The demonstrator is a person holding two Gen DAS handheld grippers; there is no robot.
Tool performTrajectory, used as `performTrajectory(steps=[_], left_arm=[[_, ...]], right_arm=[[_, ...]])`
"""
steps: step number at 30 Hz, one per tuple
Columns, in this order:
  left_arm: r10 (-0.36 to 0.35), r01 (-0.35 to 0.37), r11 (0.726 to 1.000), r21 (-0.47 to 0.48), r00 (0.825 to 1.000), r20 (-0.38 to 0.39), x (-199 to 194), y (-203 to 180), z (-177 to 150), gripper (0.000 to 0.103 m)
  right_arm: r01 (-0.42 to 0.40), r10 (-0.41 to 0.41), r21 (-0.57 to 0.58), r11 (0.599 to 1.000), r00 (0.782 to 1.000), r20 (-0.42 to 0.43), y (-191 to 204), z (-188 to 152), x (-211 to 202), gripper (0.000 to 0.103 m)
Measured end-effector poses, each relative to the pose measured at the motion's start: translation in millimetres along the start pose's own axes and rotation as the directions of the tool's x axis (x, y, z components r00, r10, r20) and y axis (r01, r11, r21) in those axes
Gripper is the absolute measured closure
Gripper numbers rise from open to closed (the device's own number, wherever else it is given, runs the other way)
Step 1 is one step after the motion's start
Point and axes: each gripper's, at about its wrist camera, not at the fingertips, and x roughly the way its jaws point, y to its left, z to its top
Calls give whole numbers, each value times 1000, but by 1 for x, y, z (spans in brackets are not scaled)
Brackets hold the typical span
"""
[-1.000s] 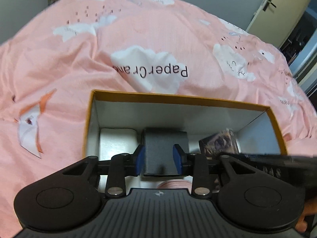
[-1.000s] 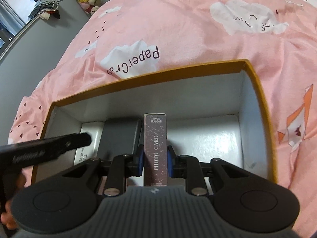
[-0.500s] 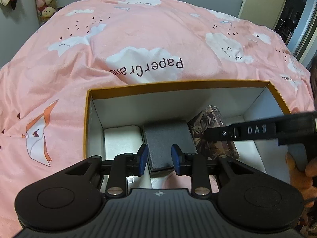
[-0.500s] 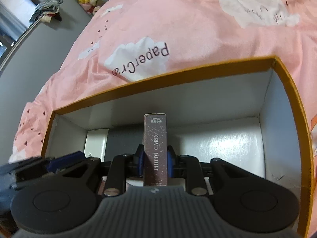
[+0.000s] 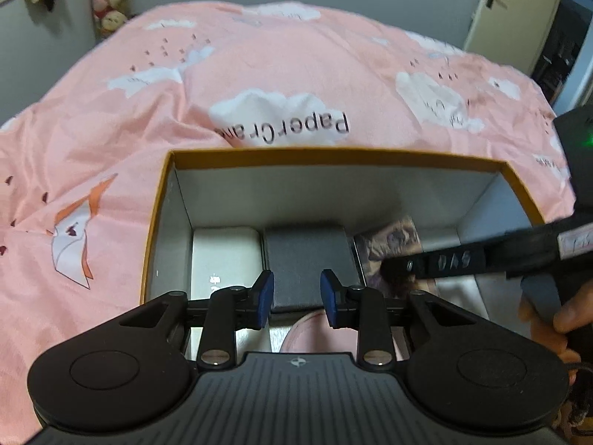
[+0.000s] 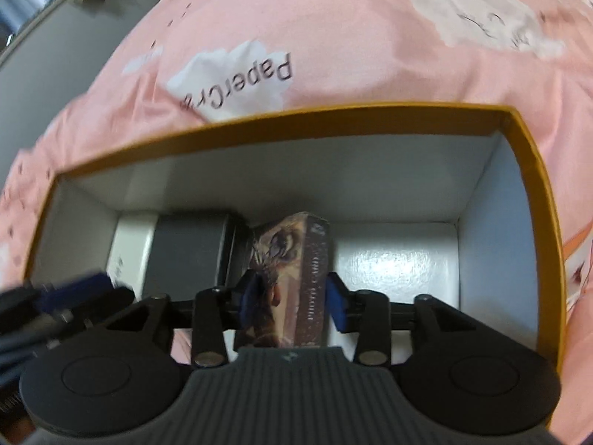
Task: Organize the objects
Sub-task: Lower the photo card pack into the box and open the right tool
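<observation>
An orange-rimmed cardboard box (image 5: 333,155) (image 6: 281,118) with a white inside lies on the pink bedcover. On its floor are a white box (image 5: 222,256) at the left and a dark grey box (image 5: 307,259) (image 6: 189,248) beside it. The brown photo card box (image 6: 292,270) (image 5: 393,244) leans to the left between my right gripper's (image 6: 292,300) jaws. Those jaws are opening, and the right pad stands just off the card box. My left gripper (image 5: 298,296) hangs open over the near end of the dark grey box, holding nothing.
The bedcover (image 5: 259,74) with white clouds surrounds the box. A door (image 5: 519,11) stands at the far right and plush toys (image 5: 107,0) sit at the far left. The right half of the box floor (image 6: 400,259) is bare white. A hand (image 5: 570,315) holds the right gripper.
My right jaws have spread, and the photo card box has tipped from upright to leaning left. My left gripper has drawn back from the dark grey box that stood between its pads.
</observation>
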Motion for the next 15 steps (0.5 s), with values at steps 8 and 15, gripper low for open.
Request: performTrajectory(steps=[8, 15], left_arm=[[9, -9, 1000, -28, 1000, 15, 1, 1, -9, 69], [22, -22, 999, -47, 1000, 13, 2, 3, -11, 69]], right_arm=[[56, -70, -252, 966, 996, -50, 16, -4, -2, 51], [34, -106, -475, 879, 986, -127, 34, -15, -7, 39]])
